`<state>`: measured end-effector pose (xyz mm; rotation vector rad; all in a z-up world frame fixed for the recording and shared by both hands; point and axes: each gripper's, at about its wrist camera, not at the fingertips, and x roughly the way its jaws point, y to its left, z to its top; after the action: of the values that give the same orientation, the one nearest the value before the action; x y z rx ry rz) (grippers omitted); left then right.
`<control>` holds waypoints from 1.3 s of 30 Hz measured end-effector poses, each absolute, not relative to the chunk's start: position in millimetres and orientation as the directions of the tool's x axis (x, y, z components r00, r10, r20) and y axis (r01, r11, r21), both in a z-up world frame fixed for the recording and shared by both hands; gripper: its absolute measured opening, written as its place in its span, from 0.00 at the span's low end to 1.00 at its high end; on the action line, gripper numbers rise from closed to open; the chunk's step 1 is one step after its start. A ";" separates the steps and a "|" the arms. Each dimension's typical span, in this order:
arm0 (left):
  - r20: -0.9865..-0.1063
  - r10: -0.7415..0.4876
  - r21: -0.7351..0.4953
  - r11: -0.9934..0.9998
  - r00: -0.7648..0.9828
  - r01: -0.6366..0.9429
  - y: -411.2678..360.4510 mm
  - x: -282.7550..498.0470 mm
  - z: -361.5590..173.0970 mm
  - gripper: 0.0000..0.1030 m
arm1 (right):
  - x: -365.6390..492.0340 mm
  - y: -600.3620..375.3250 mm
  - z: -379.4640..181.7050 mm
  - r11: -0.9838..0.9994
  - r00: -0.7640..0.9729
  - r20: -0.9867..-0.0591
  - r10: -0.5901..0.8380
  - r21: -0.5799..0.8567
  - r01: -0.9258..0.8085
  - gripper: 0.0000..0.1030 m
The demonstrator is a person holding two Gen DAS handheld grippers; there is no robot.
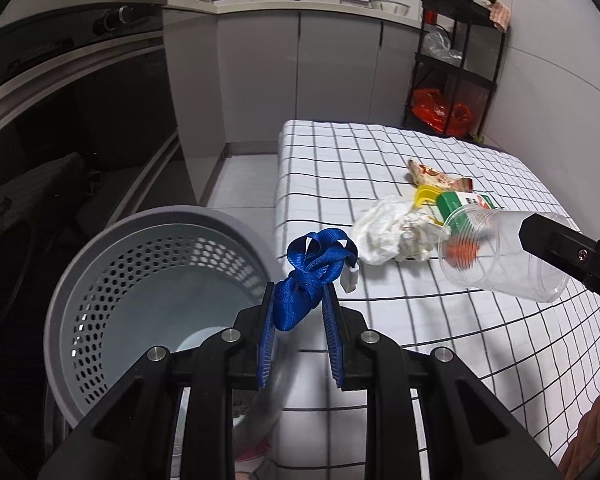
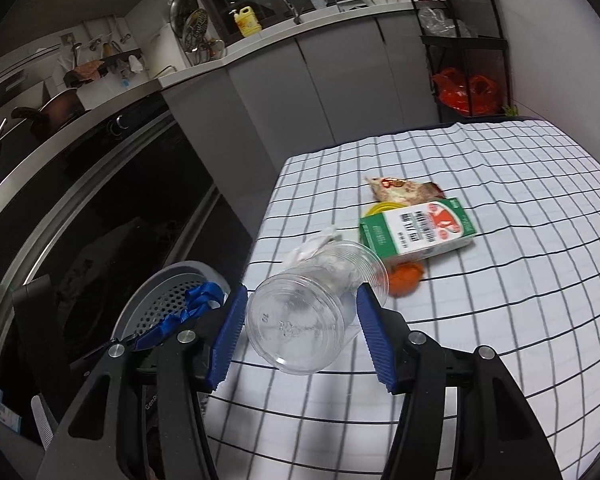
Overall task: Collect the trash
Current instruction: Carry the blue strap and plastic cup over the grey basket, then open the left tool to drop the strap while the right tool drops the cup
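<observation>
My left gripper (image 1: 300, 304) is shut on a blue strap (image 1: 306, 272) with a white tag, held at the table's left edge beside the grey perforated bin (image 1: 100, 276). My right gripper (image 2: 300, 312) is shut on a clear plastic cup (image 2: 312, 304), lying sideways above the checked tablecloth (image 2: 480, 320); the cup also shows in the left wrist view (image 1: 500, 256). On the cloth lie crumpled white tissue (image 1: 392, 232), a green and white carton (image 2: 416, 232), an orange piece (image 2: 406, 276), a yellow lid (image 2: 380, 209) and a snack wrapper (image 2: 404, 188).
The bin (image 2: 172, 296) stands on the floor left of the table, next to a dark oven front (image 2: 100, 220). Grey cabinets (image 1: 300, 72) run behind. A black shelf rack (image 1: 456, 72) with red bags stands at the back right.
</observation>
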<state>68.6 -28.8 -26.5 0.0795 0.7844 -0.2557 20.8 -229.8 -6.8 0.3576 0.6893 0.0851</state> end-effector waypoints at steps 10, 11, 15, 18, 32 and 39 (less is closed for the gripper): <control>-0.720 -0.080 0.010 0.992 0.689 0.126 33.2 72.6 -30.6 0.22 | 35.8 -171.3 -10.2 0.931 0.744 -0.603 0.286 0.360 -0.066 0.53; -0.720 -0.068 0.012 0.994 0.691 0.111 39.5 73.0 -30.5 0.22 | 38.3 -165.6 -11.4 0.929 0.739 -0.605 0.297 0.362 -0.077 0.53; -0.725 -0.033 0.003 0.999 0.688 0.051 64.1 76.1 -30.2 0.22 | 47.7 -141.0 -17.3 0.920 0.706 -0.619 0.344 0.371 -0.123 0.53; -0.729 0.002 0.018 1.000 0.685 0.016 74.3 75.0 -31.7 0.22 | 55.5 -125.6 -17.8 0.916 0.692 -0.620 0.369 0.369 -0.158 0.53; -0.765 0.054 0.032 0.998 0.641 -0.046 95.3 88.6 -43.2 0.22 | 95.2 -82.9 -27.7 0.882 0.612 -0.638 0.468 0.387 -0.270 0.53; -0.782 0.056 0.024 0.998 0.621 -0.059 99.1 94.3 -48.0 0.22 | 110.1 -80.7 -39.4 0.853 0.562 -0.644 0.519 0.439 -0.283 0.53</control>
<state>94.3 99.1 -48.0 -0.0039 0.8988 0.0663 110.1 -80.7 -39.4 0.3016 0.8515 0.4806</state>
